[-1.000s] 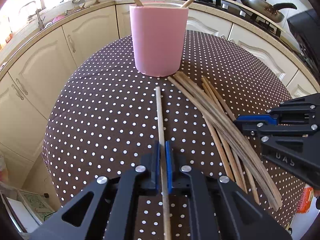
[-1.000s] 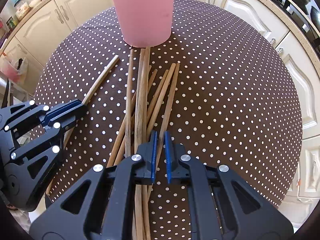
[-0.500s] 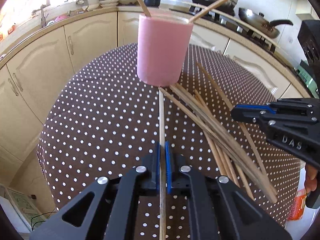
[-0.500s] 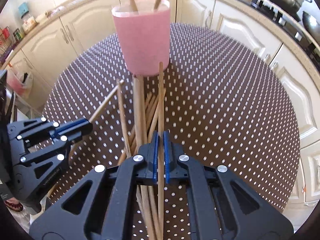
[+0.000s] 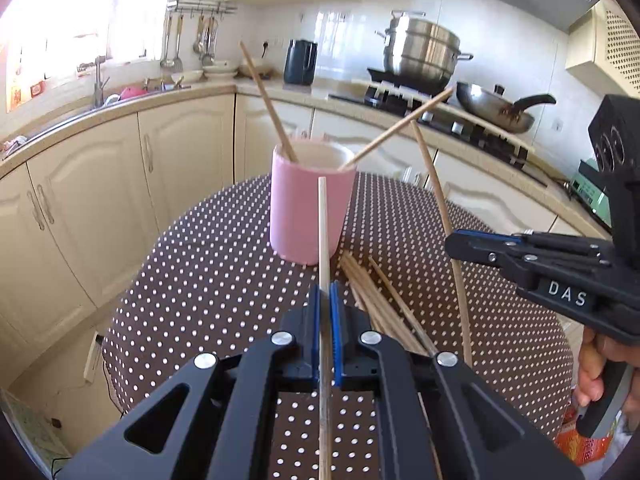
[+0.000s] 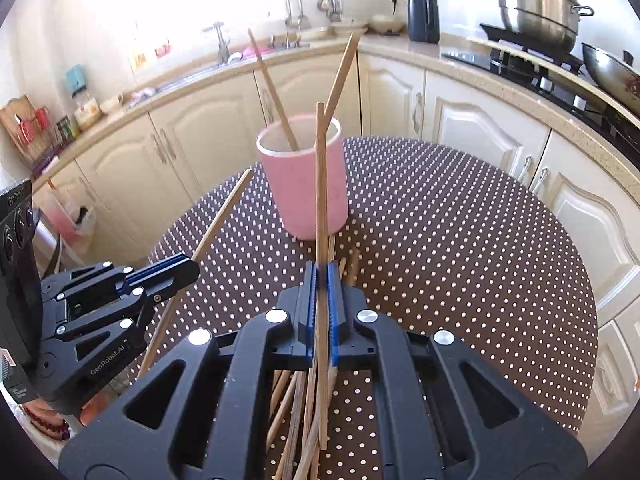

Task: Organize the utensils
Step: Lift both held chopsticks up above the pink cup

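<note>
A pink cup (image 5: 310, 204) (image 6: 306, 178) stands on the round polka-dot table (image 5: 224, 280) with two wooden chopsticks leaning in it. My left gripper (image 5: 325, 294) is shut on a pale chopstick (image 5: 322, 232), lifted and pointing at the cup. My right gripper (image 6: 321, 276) is shut on a browner chopstick (image 6: 320, 184), its tip level with the cup's rim. A loose pile of chopsticks (image 5: 380, 304) (image 6: 296, 408) lies on the table in front of the cup. Each gripper shows in the other's view, the right gripper (image 5: 456, 242) and the left gripper (image 6: 188, 270).
Cream kitchen cabinets (image 5: 104, 192) and a counter curve round behind the table. A steamer pot (image 5: 420, 54) and a wok (image 5: 496, 110) sit on the stove at the back right. A dark kettle (image 5: 300, 62) and a sink are on the far counter.
Both grippers have risen from the table, each lifting its chopstick. The views tilted up from the tabletop toward the cup's rim and the kitchen.
</note>
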### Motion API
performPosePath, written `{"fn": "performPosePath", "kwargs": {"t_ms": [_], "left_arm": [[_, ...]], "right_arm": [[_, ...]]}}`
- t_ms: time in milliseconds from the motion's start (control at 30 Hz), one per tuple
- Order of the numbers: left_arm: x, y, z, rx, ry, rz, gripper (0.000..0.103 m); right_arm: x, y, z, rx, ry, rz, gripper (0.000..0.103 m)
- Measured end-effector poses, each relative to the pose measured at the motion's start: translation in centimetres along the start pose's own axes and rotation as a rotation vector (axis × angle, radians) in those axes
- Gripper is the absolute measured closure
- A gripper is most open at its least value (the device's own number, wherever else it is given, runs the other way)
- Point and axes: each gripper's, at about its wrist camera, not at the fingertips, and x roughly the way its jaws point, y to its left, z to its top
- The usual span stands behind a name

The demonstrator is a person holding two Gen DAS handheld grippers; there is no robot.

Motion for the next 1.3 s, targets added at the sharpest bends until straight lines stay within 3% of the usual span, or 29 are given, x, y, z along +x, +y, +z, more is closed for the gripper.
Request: {"fn": "performPosePath", "kwargs": {"t_ms": [367,767,1133,1300], "left_arm": [[-1.8,-0.8,2.8,-0.01,-0.104,0.007,0.098],[-4.9,-0.6,4.5,-0.03,-0.334,-0.04,0.098],[-5.2,0.1,8.4,-0.038,-0.496,-0.066,0.098],[-4.5,1.2,10.0,-0.086,-0.589,-0.117,0.098]], "right_arm": [[-3.4,-0.3,1.9,-0.005,-0.195,-0.026,0.097],[-6.2,-1.3,3.2,0.058,-0.376,0.045,0.097],[-5.2,-1.5,4.9,0.09,-0.524,0.07,0.097],[-4.8,-1.4,6.7,0.111,-0.604,0.128,0.097]]}}
